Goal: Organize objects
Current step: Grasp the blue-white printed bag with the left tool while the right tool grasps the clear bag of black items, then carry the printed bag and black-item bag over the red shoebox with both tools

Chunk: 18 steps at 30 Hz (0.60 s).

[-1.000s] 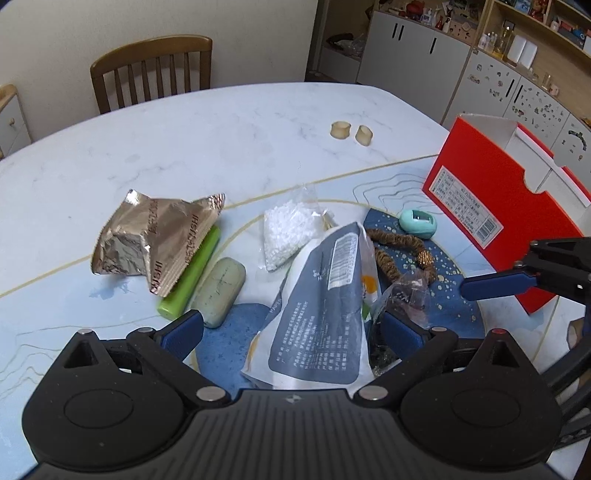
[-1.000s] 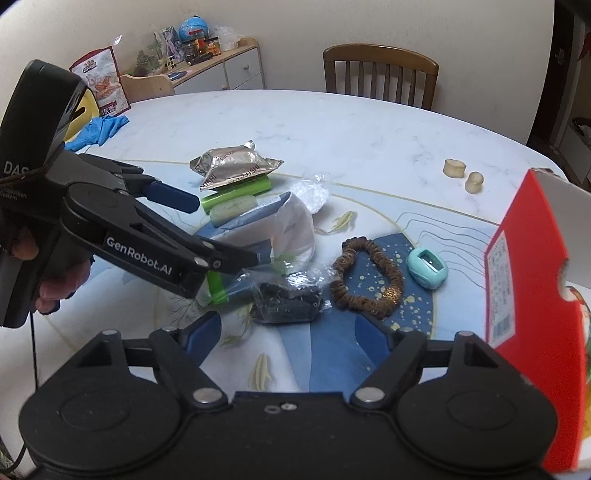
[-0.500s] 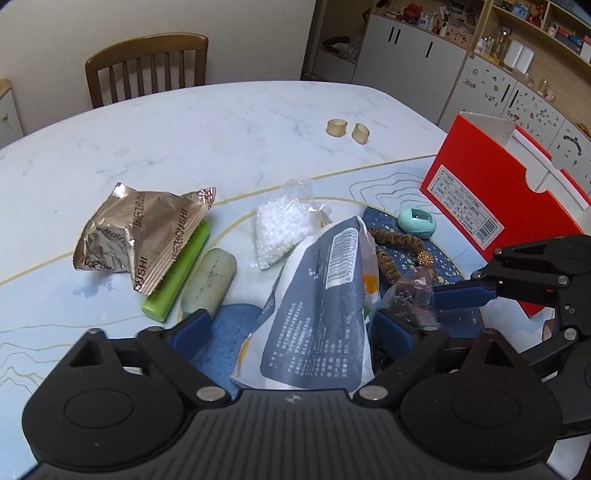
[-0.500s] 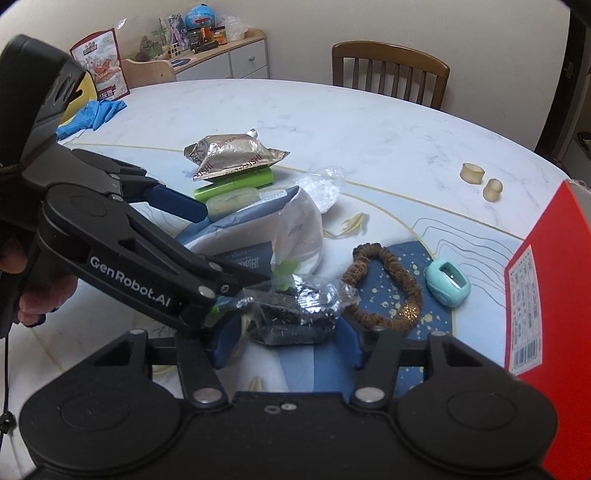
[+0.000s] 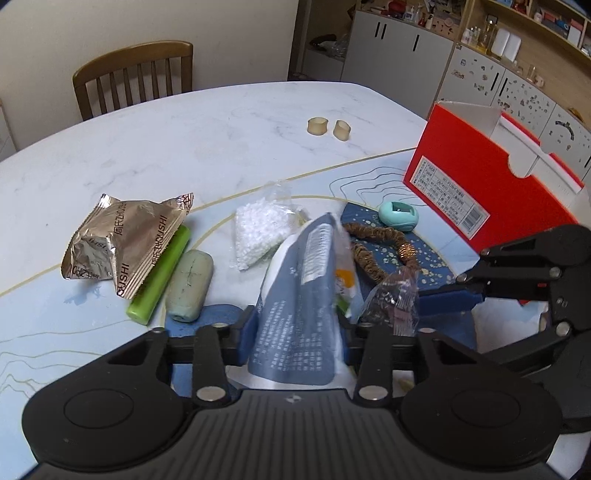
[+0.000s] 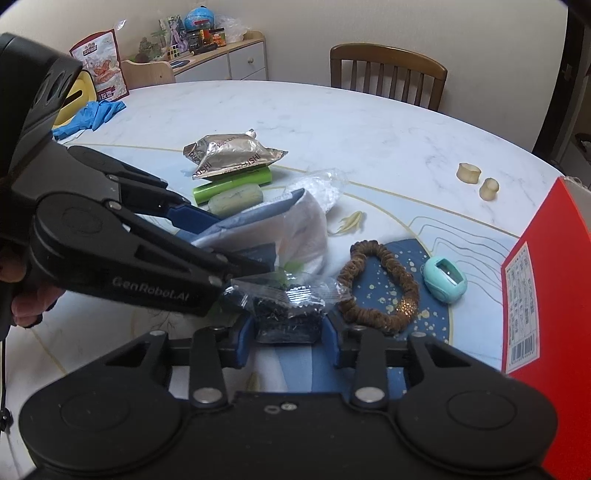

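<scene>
**Dining room of a family home**

A round marble-patterned dining table (image 5: pixel 229 147) fills the middle of a lived-in room. Beyond the table, a slatted wooden chair (image 5: pixel 135 79) stands against a plain cream wall. To one side of the table, white cabinets (image 5: pixel 399 55) dotted with small stickers stand under open wooden shelves (image 5: pixel 517 26) crowded with bottles and boxes. On the opposite side, a low sideboard (image 6: pixel 229 62) carries a toy globe (image 6: pixel 199 18), jars and a puzzle cube. Blue rubber gloves (image 6: pixel 88 116) lie at the table's edge nearest the sideboard, and a silver snack packet (image 6: pixel 231 155) rests near its centre.
</scene>
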Available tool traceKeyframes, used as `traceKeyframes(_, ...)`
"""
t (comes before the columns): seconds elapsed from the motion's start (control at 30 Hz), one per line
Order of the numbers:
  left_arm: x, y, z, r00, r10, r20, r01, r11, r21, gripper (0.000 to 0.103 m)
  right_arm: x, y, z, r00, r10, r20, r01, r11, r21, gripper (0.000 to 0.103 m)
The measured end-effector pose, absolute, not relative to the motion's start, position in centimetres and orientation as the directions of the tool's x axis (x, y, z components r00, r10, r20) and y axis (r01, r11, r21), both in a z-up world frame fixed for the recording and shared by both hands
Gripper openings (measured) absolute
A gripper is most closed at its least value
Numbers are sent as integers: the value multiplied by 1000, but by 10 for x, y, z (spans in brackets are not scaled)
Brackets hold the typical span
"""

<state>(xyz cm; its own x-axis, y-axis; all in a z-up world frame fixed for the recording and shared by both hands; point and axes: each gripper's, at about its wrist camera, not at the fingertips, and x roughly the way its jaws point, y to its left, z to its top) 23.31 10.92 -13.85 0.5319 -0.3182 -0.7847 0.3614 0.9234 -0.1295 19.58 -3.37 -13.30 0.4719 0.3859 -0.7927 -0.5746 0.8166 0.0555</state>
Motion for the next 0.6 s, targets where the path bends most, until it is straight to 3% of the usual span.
traceKeyframes(0.6, 204, 116, -87, 549, -330, -768, 301, 935, -187, 33, 164, -70, -85, 510, 420, -750, -515, 848, 125, 32)
